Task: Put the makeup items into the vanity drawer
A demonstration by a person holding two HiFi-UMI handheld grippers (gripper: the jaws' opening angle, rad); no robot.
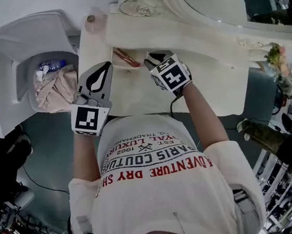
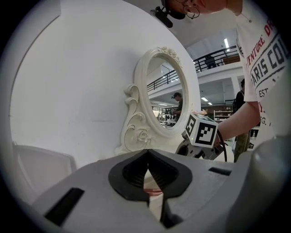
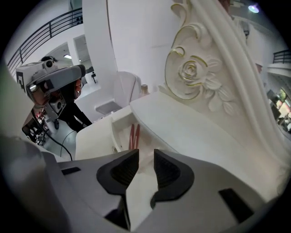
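Observation:
The cream vanity's drawer (image 1: 130, 74) stands pulled out under the mirror shelf. Two thin red makeup sticks (image 1: 126, 58) lie inside along its left side; in the right gripper view these red sticks (image 3: 134, 135) lie in the drawer (image 3: 117, 132) just beyond the jaws. My left gripper (image 1: 107, 65) hovers at the drawer's left front corner, tips together, shut with nothing in it (image 2: 146, 154). My right gripper (image 1: 150, 61) is over the drawer's right part, its jaws open and empty (image 3: 146, 157).
The oval mirror with its carved rose frame (image 3: 191, 75) rises behind the drawer. A small round pink-topped item (image 1: 91, 20) sits on the vanity's far left corner. On the floor to the left are a white bin with cloth (image 1: 53, 87) and a white chair (image 1: 31, 32).

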